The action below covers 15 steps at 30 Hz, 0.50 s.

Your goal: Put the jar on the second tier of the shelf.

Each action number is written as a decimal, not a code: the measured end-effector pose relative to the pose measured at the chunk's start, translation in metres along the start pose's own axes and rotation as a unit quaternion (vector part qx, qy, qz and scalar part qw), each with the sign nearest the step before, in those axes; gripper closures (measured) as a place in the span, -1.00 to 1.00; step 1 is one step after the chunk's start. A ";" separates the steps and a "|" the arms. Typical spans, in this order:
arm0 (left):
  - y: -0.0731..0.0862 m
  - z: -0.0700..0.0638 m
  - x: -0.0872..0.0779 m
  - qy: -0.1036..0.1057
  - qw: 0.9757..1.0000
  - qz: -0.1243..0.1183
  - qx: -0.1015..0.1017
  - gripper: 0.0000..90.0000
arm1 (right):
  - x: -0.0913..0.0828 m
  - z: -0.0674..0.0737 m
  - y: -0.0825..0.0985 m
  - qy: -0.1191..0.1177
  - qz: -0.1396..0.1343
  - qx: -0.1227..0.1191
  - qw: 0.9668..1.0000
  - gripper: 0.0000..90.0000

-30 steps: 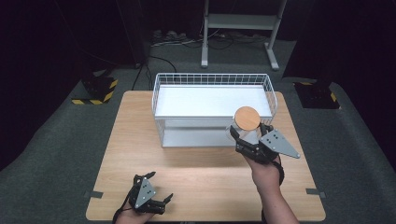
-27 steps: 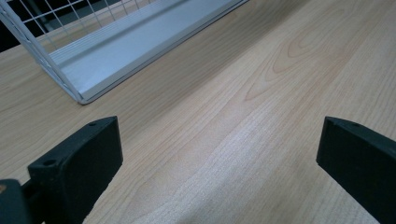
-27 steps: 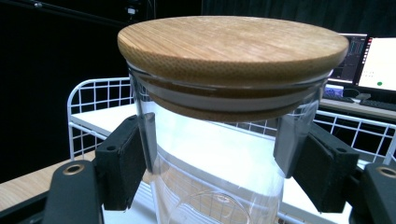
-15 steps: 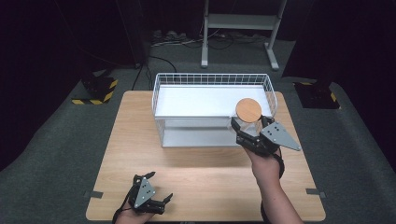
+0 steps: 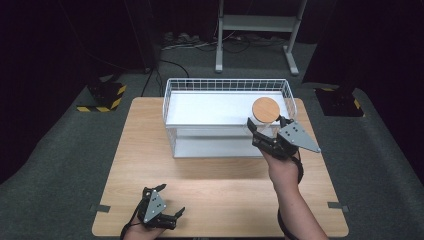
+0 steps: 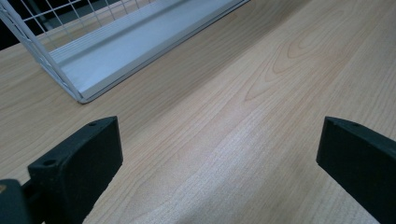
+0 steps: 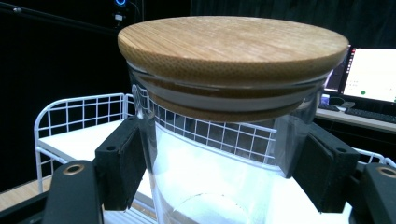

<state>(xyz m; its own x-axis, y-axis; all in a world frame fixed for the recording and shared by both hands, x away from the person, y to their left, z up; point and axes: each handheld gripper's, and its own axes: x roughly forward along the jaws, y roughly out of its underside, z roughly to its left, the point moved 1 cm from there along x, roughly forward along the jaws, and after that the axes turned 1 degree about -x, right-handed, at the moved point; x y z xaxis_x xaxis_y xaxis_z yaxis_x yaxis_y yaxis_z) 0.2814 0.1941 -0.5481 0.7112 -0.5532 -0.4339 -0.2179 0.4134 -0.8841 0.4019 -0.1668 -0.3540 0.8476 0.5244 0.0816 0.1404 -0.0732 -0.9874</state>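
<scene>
My right gripper point(image 5: 267, 131), center-right of high view, is clamped on a clear glass jar point(image 7: 219, 154) w/ round bamboo lid point(image 5: 265, 108); jaws press both sides of the glass just below the lid. Jar is held upright over the right end of the white wire shelf rack's point(image 5: 172, 100) top tier. My left gripper point(image 5: 161, 214) rests at bottom left on the wooden table point(image 5: 220, 195), jaws spread wide, nothing between them; rack corner at upper left of left gripper view.

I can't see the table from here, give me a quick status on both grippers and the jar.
Right gripper shut on glass jar, bamboo lid on, above the wire rack. Left gripper open, low over table. Nothing blocking.
</scene>
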 end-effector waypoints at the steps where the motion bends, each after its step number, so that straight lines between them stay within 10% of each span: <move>1: 0.000 0.000 0.000 0.000 1.000 0.000 0.000 -0.99 | 0.001 0.000 -0.001 0.001 0.000 0.000 1.000 -0.42; 15: 0.000 0.000 -0.001 0.004 1.000 -0.002 0.001 -0.99 | 0.022 -0.003 -0.007 0.004 0.000 0.001 1.000 -0.42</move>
<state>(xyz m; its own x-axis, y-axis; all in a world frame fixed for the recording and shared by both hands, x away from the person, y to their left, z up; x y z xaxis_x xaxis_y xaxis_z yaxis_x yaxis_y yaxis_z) 0.2810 0.1944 -0.5480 0.7073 -0.5603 -0.4311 -0.2136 0.4119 -0.8858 0.4210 -0.1576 -0.3454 0.8520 0.5169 0.0836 0.1397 -0.0706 -0.9877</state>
